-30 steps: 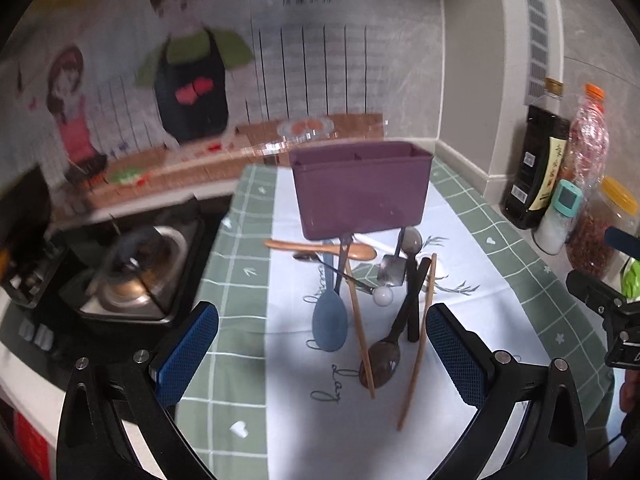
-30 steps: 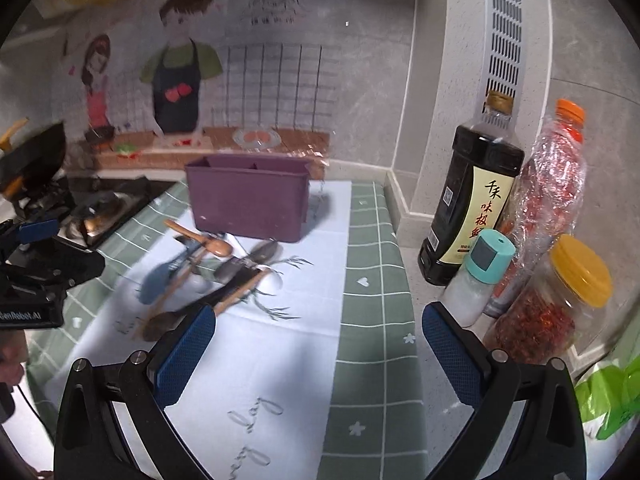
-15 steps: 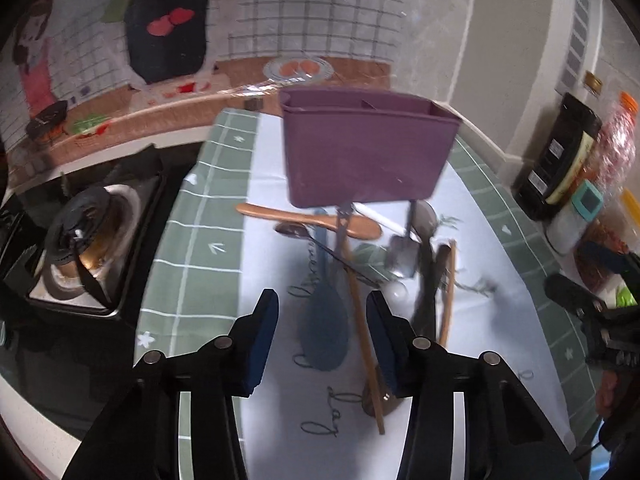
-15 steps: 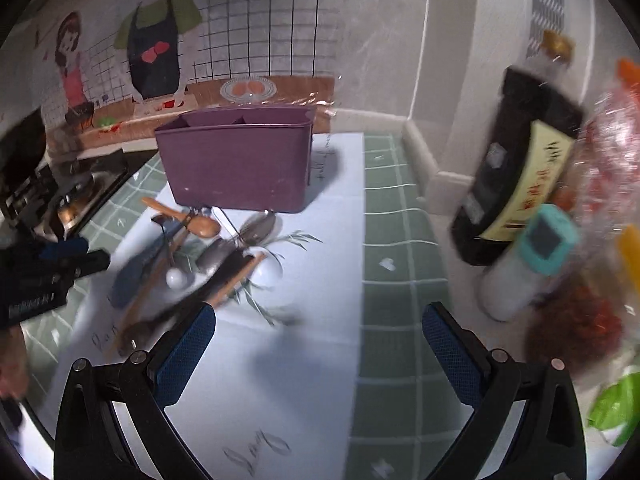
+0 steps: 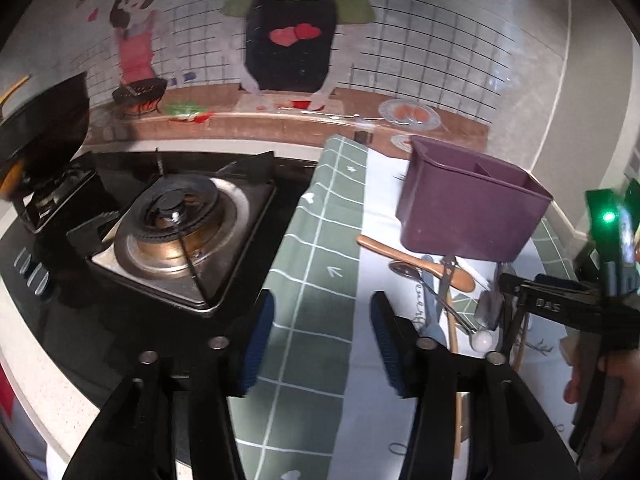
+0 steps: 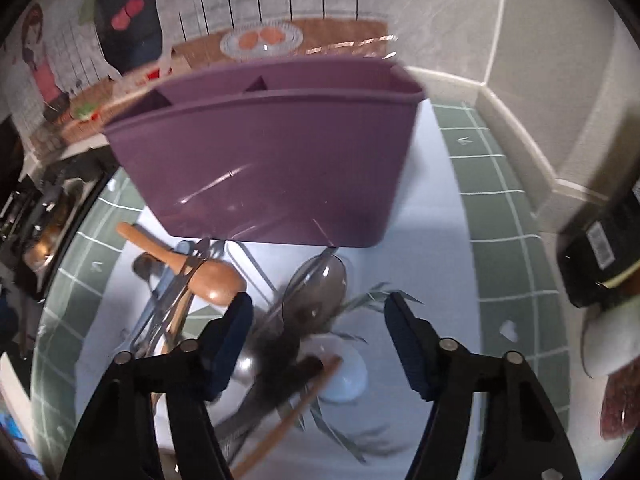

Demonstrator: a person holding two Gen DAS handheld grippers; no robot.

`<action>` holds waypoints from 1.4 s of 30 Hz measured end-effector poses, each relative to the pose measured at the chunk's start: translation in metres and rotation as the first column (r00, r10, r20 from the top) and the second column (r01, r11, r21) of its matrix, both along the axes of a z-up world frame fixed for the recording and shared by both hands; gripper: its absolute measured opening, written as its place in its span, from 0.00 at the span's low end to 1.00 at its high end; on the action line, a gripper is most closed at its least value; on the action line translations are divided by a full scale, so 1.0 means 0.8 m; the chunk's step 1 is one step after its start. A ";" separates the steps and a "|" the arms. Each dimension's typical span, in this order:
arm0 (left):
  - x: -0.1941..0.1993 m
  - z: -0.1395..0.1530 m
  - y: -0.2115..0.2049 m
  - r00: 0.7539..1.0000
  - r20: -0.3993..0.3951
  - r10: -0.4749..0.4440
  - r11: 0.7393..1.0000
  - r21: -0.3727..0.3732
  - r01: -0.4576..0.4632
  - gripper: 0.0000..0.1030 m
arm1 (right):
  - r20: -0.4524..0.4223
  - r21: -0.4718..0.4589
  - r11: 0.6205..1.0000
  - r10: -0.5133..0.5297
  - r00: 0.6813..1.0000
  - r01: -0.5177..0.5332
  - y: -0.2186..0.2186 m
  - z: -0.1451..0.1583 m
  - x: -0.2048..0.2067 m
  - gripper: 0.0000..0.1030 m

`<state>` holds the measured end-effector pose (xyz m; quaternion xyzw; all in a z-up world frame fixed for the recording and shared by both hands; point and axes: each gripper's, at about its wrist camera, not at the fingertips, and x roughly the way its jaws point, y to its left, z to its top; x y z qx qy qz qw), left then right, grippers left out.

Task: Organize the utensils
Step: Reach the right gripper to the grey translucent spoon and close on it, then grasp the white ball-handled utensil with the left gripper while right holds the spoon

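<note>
A purple utensil holder (image 6: pixel 264 152) with inner dividers stands on the white cloth; it also shows in the left wrist view (image 5: pixel 468 210). In front of it lies a pile of utensils: a wooden spoon (image 6: pixel 188 268), a metal spoon (image 6: pixel 316 288), a white spoon (image 6: pixel 344 372), chopsticks and dark-handled pieces. My right gripper (image 6: pixel 318 332) is open and empty, low over the pile, straddling the metal spoon. My left gripper (image 5: pixel 320 344) is open and empty over the green checked cloth, left of the pile. The right gripper's body (image 5: pixel 560 308) shows at the right of the left wrist view.
A gas stove (image 5: pixel 176 232) sits left of the cloth, with a black wok (image 5: pixel 36 128) beyond it. A dark sauce bottle (image 6: pixel 600 252) and jars stand at the right by the wall corner. A cartoon kitchen backsplash (image 5: pixel 288 40) runs behind.
My right gripper moved forward and down close over the utensil pile and narrowed somewhat. My left gripper swung left, away from the pile toward the stove side, staying partly closed.
</note>
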<state>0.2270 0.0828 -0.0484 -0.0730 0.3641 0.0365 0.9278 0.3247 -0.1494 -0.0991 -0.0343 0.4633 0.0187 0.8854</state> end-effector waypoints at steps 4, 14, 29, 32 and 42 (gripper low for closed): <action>-0.002 -0.006 0.011 0.998 0.004 0.058 0.998 0.010 -0.058 0.59 | -0.025 0.007 1.000 0.016 1.000 -0.015 0.005 -0.010 0.010 0.31; 0.000 -0.006 -0.050 0.979 -0.014 -0.206 0.978 -0.039 0.205 0.68 | 0.018 -0.013 0.995 0.095 0.995 -0.095 -0.027 0.028 -0.017 0.31; 0.004 -0.035 -0.158 0.808 -0.166 -0.566 0.820 -0.015 0.571 0.68 | 0.020 -0.020 1.000 -0.014 1.000 0.014 -0.132 0.032 -0.083 0.31; 0.011 -0.036 -0.149 0.821 -0.170 -0.546 0.838 -0.085 0.539 0.61 | 0.021 -0.030 0.999 -0.016 1.000 0.016 -0.133 0.030 -0.089 0.31; 0.035 -0.043 -0.182 0.872 -0.157 -0.463 0.878 0.057 0.476 0.43 | 0.013 -0.037 0.999 0.017 1.000 -0.017 -0.112 0.021 -0.101 0.32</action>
